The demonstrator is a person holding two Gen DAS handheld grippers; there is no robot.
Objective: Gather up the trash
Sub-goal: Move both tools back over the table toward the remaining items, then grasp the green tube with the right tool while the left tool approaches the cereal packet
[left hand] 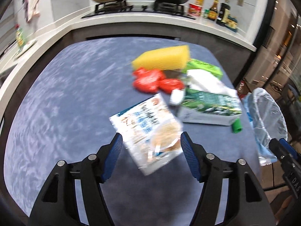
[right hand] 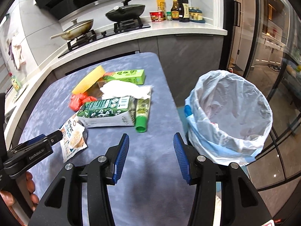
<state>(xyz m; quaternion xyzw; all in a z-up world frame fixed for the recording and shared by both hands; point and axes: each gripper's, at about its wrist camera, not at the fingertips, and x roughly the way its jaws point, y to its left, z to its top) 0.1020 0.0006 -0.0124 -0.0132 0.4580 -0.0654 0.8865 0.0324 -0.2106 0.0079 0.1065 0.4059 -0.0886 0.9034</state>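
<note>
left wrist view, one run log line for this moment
left claw: open around snack packet | right claw: open, empty | bin: right of table

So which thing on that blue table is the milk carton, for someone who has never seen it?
Start at the blue table beside the bag-lined bin. In the trash pile at its bin-side edge, the green-and-white paper carton lies on its side, nearest the front. It alone is boxy with a barcode, next to a green-capped tube.
</note>
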